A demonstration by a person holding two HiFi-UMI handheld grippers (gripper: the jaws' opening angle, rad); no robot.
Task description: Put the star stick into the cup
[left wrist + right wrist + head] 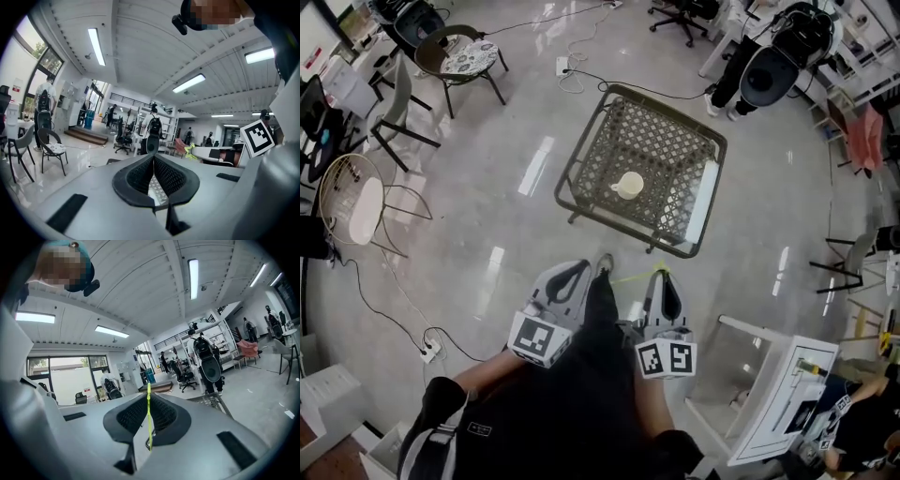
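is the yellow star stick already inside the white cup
No, the thin yellow star stick is clamped in the right gripper, apart from the white cup on the lattice table.

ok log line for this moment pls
right gripper: shut on thin yellow-green star stick | left gripper: shut, empty | cream cup: on wire-mesh table, apart from both | stick not yet in cup

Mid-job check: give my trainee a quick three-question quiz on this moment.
1. True or false: the star stick is already in the cup.
2. Fill in: the left gripper has its jaws ___, with nothing between them.
3. What holds the star stick? A) left gripper B) right gripper C) nothing

Key: 1 false; 2 shut; 3 B
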